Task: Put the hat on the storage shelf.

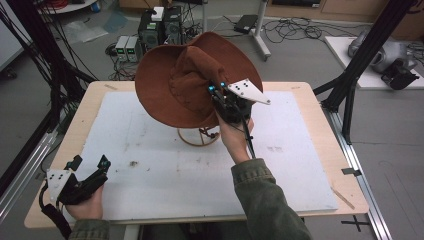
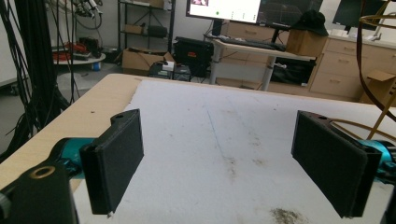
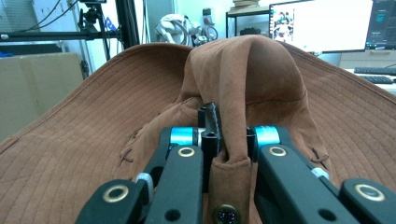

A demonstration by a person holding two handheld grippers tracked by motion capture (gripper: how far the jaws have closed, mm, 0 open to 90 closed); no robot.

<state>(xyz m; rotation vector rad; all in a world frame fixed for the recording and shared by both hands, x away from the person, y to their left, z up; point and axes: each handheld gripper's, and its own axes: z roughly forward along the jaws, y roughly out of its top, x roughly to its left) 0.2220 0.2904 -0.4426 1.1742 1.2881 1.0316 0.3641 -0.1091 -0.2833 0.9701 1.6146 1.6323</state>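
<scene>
1. Brown hat (image 1: 172, 85): wide-brimmed, suede-like, held up in the air over the far middle of the table (image 1: 310, 95), tilted so its crown side faces the person.
2. Right gripper (image 1: 216, 90): jaws pressed together on a fold of the hat's crown fabric. In the right gripper view the pinched fold (image 3: 232, 154) sits between the two black jaws, with the brim (image 3: 70, 135) spreading out behind and to both sides.
3. Right hand (image 1: 234, 131) grips the tool from below; olive-green sleeve (image 1: 265, 200) comes in from the bottom edge. Grey three-cornered plate (image 1: 248, 91) sits on top of this gripper, a black cable running down along the wrist.
4. Wooden wire-frame stand (image 1: 199, 136): round base on the white mat (image 1: 150, 175), directly below the hat. Hat looks clear of it, but the contact point is hidden by the brim.
5. Left gripper (image 1: 102, 165): low at the near left corner of the table, jaws spread wide, nothing between them. Left gripper view confirms it: two black pads (image 2: 116, 163) well apart, bare mat between.
6. Left hand (image 1: 86, 202) holds it near the table edge.
7. Mat has a small dark smudge (image 1: 133, 163) near the left gripper.
8. Background: floor with cables, PC boxes (image 1: 160, 27) behind the table.
</scene>
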